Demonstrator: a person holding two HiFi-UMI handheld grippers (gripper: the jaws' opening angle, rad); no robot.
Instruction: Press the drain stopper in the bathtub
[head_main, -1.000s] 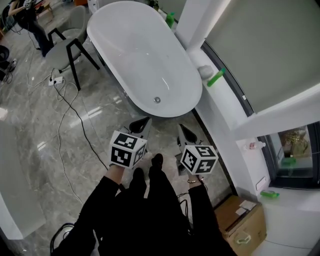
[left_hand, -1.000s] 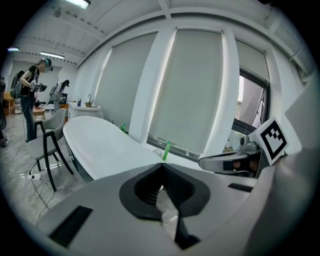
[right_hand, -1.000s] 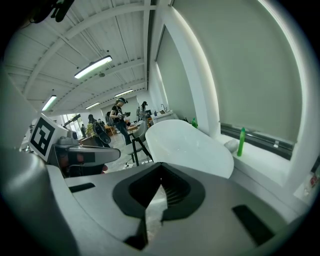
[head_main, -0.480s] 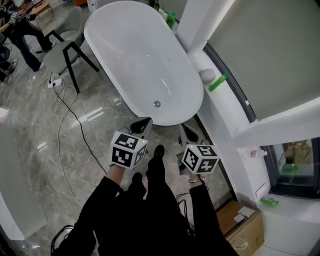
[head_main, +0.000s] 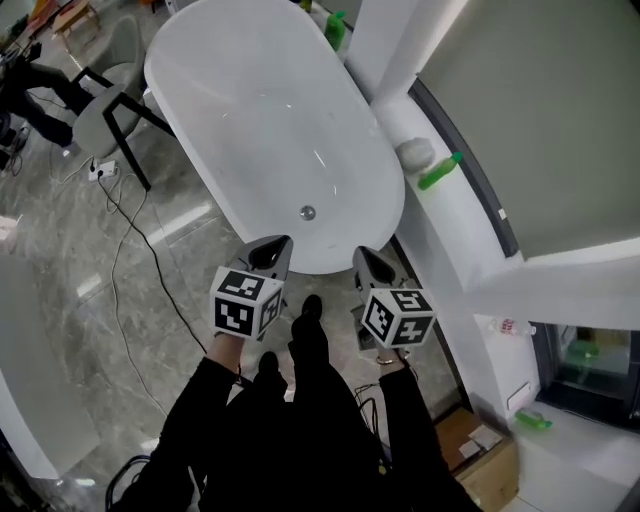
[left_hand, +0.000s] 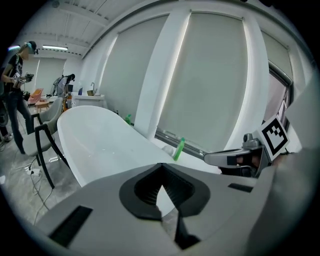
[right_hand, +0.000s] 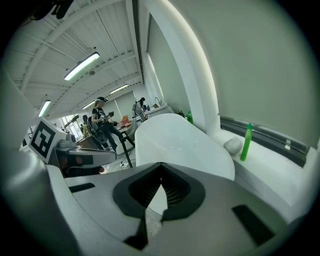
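The white oval bathtub fills the upper middle of the head view. Its small round metal drain stopper sits in the tub floor near the near end. My left gripper hovers at the tub's near rim, just left of and below the stopper, jaws shut and empty. My right gripper hangs beside the tub's near right rim, also shut and empty. In the left gripper view the left gripper points along the bathtub. From the right gripper the bathtub lies ahead; the stopper is hidden there.
A white window ledge runs right of the tub, carrying a green bottle and a white round object. A chair and floor cables lie left. A cardboard box sits near right. My legs stand below the grippers.
I have stepped closer to the tub. Both grippers moved forward to its near rim, the left one now reaching the rim. Both stayed shut.
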